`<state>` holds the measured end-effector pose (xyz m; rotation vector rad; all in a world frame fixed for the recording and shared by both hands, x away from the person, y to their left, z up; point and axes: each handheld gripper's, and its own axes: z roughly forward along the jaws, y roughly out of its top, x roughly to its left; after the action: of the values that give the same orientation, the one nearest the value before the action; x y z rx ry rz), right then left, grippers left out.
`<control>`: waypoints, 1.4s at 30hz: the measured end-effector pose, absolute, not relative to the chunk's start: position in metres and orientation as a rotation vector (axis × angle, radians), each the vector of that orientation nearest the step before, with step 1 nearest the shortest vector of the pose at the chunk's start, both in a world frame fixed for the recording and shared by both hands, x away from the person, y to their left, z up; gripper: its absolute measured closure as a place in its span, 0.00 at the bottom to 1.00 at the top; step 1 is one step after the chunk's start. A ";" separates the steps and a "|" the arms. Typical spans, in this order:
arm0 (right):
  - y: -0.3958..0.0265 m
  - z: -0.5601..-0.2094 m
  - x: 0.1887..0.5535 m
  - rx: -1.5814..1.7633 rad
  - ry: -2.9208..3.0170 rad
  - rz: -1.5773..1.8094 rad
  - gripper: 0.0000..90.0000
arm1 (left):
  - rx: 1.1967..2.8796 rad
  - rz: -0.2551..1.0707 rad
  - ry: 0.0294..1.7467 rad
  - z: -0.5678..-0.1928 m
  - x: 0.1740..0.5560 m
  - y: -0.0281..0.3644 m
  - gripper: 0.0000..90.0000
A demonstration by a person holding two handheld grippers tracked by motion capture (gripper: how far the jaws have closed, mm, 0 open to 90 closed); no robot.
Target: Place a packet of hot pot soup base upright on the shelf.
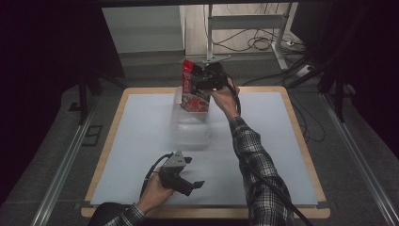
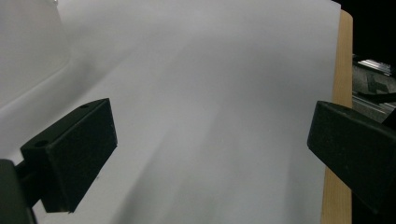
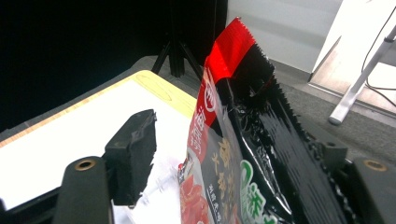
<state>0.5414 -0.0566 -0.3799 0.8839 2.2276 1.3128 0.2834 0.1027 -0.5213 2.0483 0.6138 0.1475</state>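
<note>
1 red-and-black snack packet (image 1: pixel 194 92) stands upright in 1 clear plastic tub (image 1: pixel 190 126) at the far middle of the white-covered bench (image 1: pixel 263 141). The right tongs (image 1: pixel 203 78) reach its top edge, jaws parted around it. The left tongs (image 1: pixel 186 175) gape empty near the bench's front edge.

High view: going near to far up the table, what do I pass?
Left hand-held gripper near the front edge → clear plastic container mid-table → red and black snack bag at the container's far end, with the right hand-held gripper at the bag's top.
</note>
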 end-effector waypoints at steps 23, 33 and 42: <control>-0.069 -0.369 0.515 0.876 2.249 1.304 0.10 | 2.061 0.140 0.576 -0.524 0.283 0.101 0.01; -0.079 -0.369 0.504 0.868 2.232 1.309 0.07 | 2.073 0.180 0.574 -0.524 0.283 0.102 0.01; -0.088 -0.376 0.499 0.886 2.256 1.294 0.07 | 2.079 0.202 0.585 -0.524 0.283 0.103 0.01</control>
<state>0.4994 -0.0885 -0.3760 0.8858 2.2557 1.2943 0.2827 0.1029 -0.5245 2.0788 0.5850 0.2024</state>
